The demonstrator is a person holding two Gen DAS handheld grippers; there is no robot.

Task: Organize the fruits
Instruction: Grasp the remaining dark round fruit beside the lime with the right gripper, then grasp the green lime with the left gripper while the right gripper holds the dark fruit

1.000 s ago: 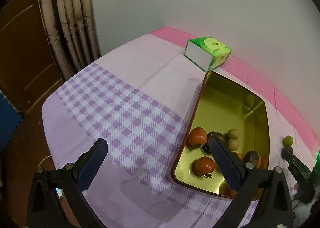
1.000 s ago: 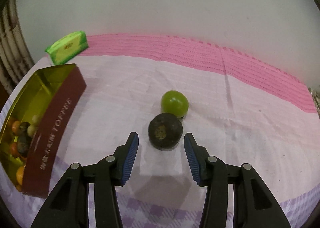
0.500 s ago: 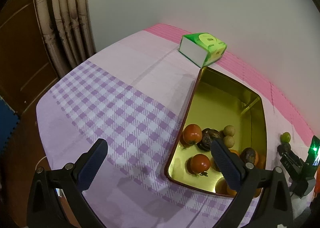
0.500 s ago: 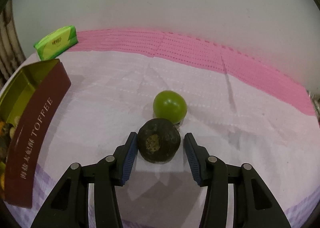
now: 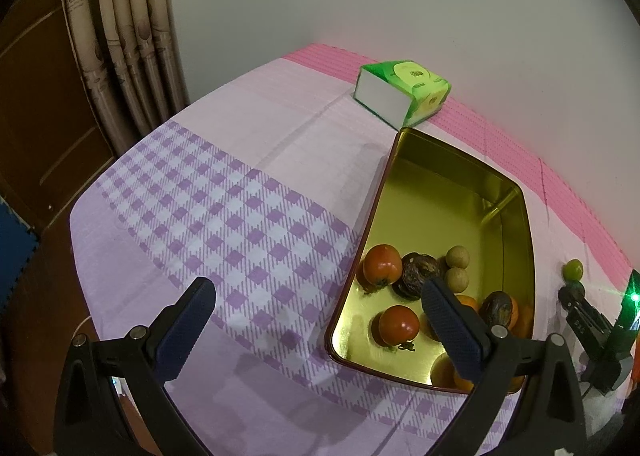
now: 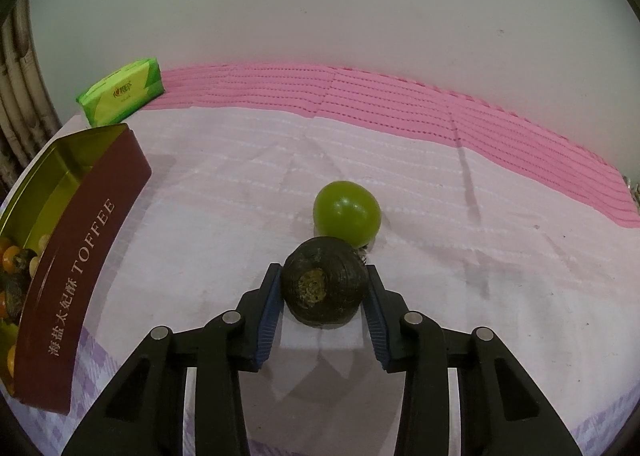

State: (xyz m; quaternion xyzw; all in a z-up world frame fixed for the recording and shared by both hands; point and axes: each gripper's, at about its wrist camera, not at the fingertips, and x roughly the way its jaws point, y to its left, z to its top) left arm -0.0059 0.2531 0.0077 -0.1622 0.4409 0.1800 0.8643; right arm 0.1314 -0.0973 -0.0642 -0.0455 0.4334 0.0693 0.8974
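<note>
Dark fruit is clamped between the pads of the right gripper; the tin lies leftward (left gripper gaping, idle).

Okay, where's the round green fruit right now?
In the right wrist view the round green fruit sits on the pink cloth just beyond the dark round fruit gripped in the right claw.
</note>
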